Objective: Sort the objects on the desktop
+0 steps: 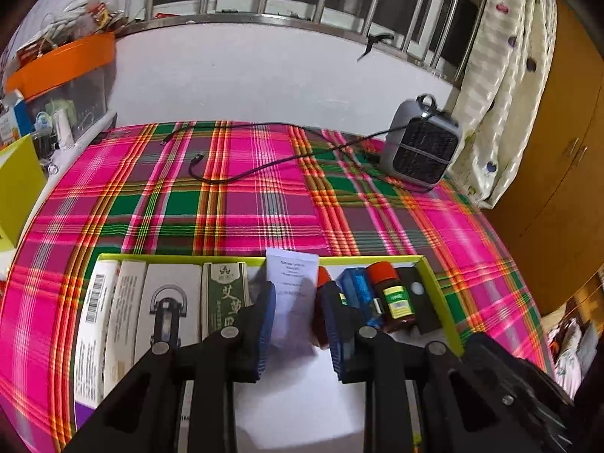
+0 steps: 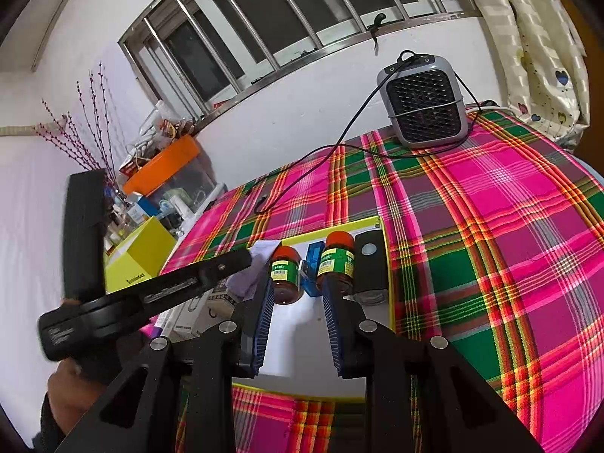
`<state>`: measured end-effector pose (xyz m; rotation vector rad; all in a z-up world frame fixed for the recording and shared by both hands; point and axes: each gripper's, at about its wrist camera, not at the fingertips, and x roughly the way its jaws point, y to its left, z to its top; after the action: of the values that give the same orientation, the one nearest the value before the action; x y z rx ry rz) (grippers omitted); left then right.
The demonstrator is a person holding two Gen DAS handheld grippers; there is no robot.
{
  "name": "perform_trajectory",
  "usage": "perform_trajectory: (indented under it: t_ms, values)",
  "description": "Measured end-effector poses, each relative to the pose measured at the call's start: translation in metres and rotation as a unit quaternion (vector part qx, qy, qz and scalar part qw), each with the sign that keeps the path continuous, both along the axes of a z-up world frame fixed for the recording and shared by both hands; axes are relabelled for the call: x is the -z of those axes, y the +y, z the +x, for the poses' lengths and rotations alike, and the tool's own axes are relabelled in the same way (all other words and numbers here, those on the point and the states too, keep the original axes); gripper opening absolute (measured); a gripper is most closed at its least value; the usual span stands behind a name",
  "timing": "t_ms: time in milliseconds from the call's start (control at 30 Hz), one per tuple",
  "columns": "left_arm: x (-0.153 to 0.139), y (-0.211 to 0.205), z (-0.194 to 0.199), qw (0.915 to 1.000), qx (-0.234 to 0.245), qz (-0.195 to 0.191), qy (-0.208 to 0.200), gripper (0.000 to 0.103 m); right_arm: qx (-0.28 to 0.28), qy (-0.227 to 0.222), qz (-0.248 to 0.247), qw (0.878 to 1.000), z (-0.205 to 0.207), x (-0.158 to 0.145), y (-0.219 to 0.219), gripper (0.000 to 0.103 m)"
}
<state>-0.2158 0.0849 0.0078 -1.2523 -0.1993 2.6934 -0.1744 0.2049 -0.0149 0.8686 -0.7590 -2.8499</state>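
Plaid tablecloth [image 1: 264,204] carries my yellow-rimmed tray [image 1: 438,283]: boxes at left, red-capped bottles [image 2: 336,260] at right. My left gripper [image 1: 296,302] is part-closed around a standing white leaflet [image 1: 290,283]; can't tell if the pads bite. It may buckle or slip. Right gripper [image 2: 296,294] is narrow, empty, and could knock over the bottles ahead.
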Motion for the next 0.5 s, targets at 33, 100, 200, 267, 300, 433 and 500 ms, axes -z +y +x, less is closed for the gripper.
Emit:
perform_trajectory:
  t_ms: [33, 100, 200, 267, 300, 433, 500]
  values:
    - [0.002, 0.001, -0.001, 1.0, 0.002, -0.001, -0.002, 0.026, 0.001, -0.001, -0.001, 1.0, 0.0, 0.0, 0.001, 0.028]
    - [0.006, 0.002, 0.002, 1.0, 0.004, -0.005, -0.003, 0.027, 0.002, -0.001, -0.002, 1.0, 0.0, 0.001, 0.001, 0.028]
    - [0.009, 0.001, 0.007, 0.9999, -0.001, -0.004, -0.011, 0.027, 0.001, 0.0, -0.003, 1.0, 0.0, 0.0, 0.001, 0.028]
    - [0.01, -0.001, 0.011, 0.9999, -0.008, -0.002, -0.012, 0.026, -0.001, 0.0, -0.002, 1.0, 0.001, 0.0, 0.0, 0.028]
    - [0.011, -0.002, 0.012, 0.9999, -0.012, -0.001, -0.012, 0.026, -0.001, 0.0, -0.001, 1.0, 0.001, 0.0, -0.001, 0.028]
    - [0.012, -0.004, 0.021, 0.9997, -0.02, 0.01, -0.011, 0.024, 0.001, 0.0, -0.004, 1.0, 0.001, 0.0, 0.0, 0.028]
    - [0.012, -0.004, 0.026, 0.9996, -0.019, 0.016, -0.01, 0.024, 0.001, 0.0, -0.003, 1.0, 0.001, -0.001, 0.0, 0.028]
